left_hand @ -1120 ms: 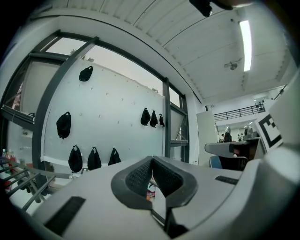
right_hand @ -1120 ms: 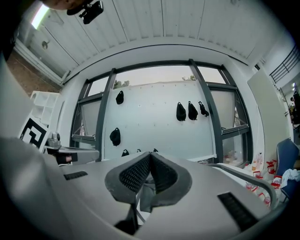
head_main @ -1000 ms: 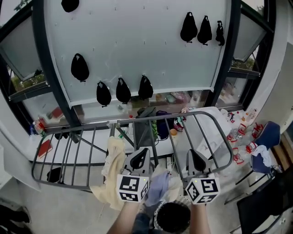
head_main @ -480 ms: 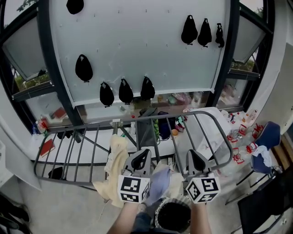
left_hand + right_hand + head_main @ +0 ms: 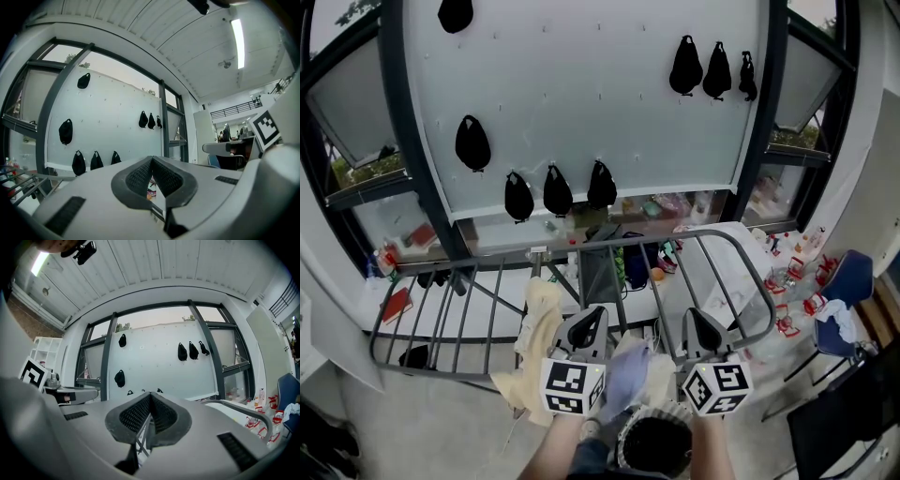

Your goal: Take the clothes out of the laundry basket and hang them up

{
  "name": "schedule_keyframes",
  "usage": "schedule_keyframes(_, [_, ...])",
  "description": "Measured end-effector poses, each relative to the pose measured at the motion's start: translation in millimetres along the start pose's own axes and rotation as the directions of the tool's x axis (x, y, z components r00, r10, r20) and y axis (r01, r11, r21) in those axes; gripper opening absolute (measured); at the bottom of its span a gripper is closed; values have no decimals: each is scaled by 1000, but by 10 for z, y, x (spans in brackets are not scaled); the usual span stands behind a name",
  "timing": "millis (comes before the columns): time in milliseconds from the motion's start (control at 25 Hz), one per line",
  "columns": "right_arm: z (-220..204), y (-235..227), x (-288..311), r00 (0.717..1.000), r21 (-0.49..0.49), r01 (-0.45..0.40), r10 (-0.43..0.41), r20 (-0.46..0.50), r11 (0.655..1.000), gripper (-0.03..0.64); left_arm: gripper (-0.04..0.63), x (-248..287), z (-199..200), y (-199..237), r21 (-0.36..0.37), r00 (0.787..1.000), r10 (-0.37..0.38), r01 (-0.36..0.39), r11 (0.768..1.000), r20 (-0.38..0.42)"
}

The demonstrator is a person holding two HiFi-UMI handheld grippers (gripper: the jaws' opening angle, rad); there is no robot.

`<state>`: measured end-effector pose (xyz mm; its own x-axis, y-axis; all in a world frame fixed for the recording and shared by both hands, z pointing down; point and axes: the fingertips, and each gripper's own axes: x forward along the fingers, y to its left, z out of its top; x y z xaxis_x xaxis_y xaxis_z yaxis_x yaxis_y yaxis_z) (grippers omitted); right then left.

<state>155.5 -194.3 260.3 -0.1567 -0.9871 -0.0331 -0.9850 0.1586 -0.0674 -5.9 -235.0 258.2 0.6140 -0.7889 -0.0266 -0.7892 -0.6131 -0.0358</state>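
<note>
My left claw (image 5: 589, 319) and right claw (image 5: 698, 320) are shut, empty (lavender cloth (image 5: 625, 370) loose between them); it could slide off the rack (image 5: 741, 253).

Head view looks steeply down over the drying rack (image 5: 623, 241); both gripper views face upward (sharing the white wall (image 5: 581, 94))

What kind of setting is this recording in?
Probably an indoor workspace staged for laundry, beside dark-framed windows: a metal drying rack with a cream cloth draped on it, black bags on a white panel.
</note>
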Motion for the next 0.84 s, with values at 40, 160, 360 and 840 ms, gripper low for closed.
schedule_keyframes(40, [0,3,-3,1000,-2,-1,1,-1,1000,0,20,-2,6,-8,1,1000,-2,2,1000,0])
schedule_keyframes(160, [-4,-1,-24,1000,-4,-3,3,-3,1000,0,20,-10,7,-37,1,1000,-7,7,1000,1])
schedule_keyframes(360, [29,13,-66,1000,9,16,-16,-13,1000,0,20,-33,6,-47,-2,1000,-9,9,1000,-1])
schedule_keyframes(840, [-19,28,-45,1000,10,16,-16,-17,1000,0,20,-26,-38,-40,-10,1000,-14,14,1000,-4])
